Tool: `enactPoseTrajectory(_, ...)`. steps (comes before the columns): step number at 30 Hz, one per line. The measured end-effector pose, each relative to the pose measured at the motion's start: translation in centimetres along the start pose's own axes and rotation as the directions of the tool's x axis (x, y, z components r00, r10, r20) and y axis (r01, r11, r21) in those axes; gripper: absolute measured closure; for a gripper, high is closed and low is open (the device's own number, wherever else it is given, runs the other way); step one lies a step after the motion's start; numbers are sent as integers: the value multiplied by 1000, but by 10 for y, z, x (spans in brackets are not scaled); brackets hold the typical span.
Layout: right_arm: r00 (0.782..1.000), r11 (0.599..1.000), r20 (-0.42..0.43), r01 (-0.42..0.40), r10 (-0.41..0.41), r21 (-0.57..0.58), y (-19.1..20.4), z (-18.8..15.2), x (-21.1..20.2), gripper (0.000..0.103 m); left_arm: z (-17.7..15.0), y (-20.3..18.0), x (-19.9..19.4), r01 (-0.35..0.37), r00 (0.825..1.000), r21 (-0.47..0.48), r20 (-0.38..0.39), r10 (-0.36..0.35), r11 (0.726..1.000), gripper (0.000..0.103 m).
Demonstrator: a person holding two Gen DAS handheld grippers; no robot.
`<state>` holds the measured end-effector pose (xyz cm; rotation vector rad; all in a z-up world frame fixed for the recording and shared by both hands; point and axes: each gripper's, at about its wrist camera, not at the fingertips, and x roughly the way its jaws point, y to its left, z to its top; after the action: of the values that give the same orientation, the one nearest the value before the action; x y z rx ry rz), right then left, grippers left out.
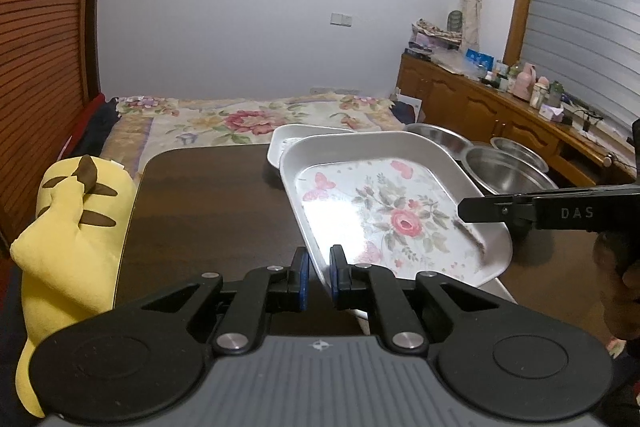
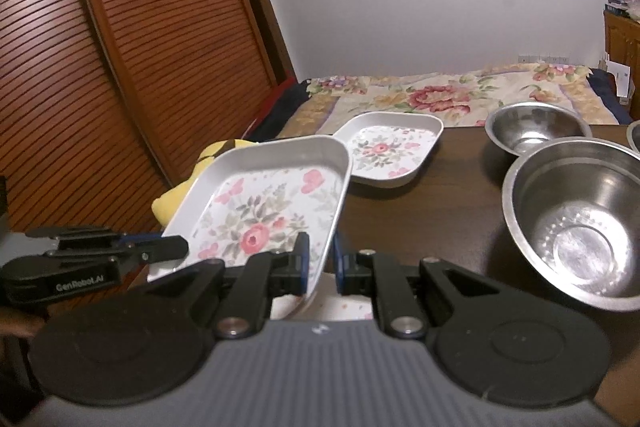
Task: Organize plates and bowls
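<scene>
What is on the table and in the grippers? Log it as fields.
held: floral plate, lifted and tilted
left gripper: shut on one plate rim
right gripper: shut on the opposite rim
on table: second floral plate, beyond the held one
bowls: three steel bowls, upright, empty
off table: yellow plush toy

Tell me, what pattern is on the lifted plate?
Pink roses and butterflies on white, clearest from the left wrist.

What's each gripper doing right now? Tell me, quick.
Left gripper: shut on the near rim of the lifted floral plate.
Right gripper: shut on the opposite rim of the same plate.
</scene>
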<state>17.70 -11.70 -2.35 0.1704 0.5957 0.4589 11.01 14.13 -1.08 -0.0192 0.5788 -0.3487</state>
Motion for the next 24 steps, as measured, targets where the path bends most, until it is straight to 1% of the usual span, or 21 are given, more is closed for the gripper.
enactPoseTrajectory(15,999,1000,36,-3,2,21,-9,-17,-22,89,-13,-18,-10,15,1000,9,13,-15,1000,91)
enactPoseTrajectory(24,999,1000,47,20,-20,1,-11,-33,-34,89,-27,-26,-7,29,1000,-5,-11,-29,1000,91)
